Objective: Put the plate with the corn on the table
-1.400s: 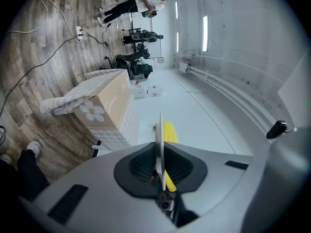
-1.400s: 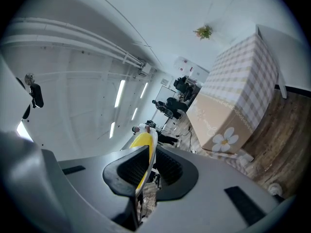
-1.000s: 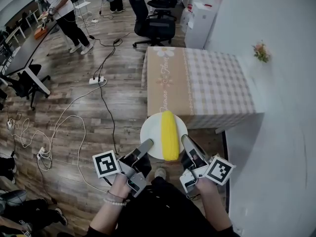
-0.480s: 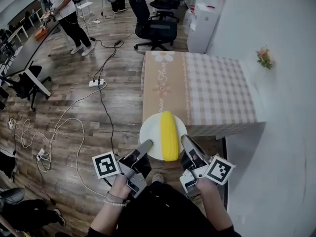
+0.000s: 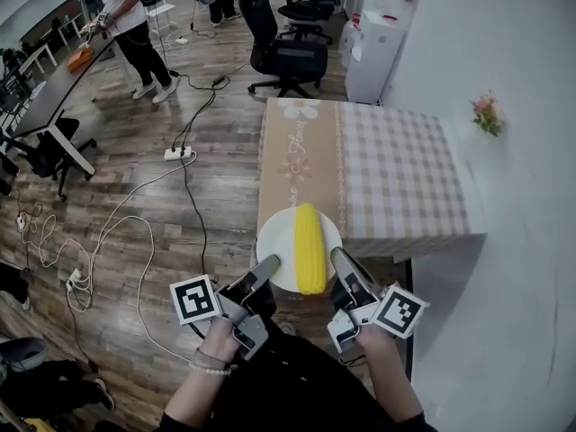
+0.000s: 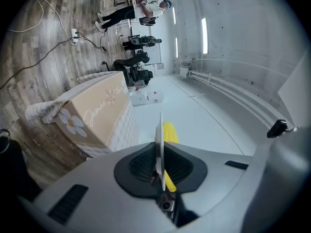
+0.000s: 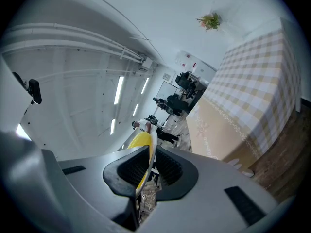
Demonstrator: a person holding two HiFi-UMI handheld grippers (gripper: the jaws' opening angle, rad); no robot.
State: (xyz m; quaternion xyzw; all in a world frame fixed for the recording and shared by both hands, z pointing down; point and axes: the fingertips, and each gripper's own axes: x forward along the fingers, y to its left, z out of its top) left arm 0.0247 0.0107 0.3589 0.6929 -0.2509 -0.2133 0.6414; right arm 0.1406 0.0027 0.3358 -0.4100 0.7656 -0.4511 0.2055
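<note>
1. The white plate [image 5: 273, 238] hangs level in the air at the near edge of the checked table [image 5: 396, 160], by its near-left corner.
2. A yellow corn cob [image 5: 309, 246] lies across the plate's middle.
3. The left gripper [image 5: 269, 265] pinches the plate's left rim, and the right gripper [image 5: 339, 259] pinches its right rim.
4. An office chair [image 5: 286, 52] stands beyond the table's far edge.

Yellow corn [image 5: 309, 246], white plate [image 5: 274, 238]

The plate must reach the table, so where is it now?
Head view, low centre: the plate is clamped at its sides by the left gripper and right gripper, its far rim at the table's near edge.
</note>
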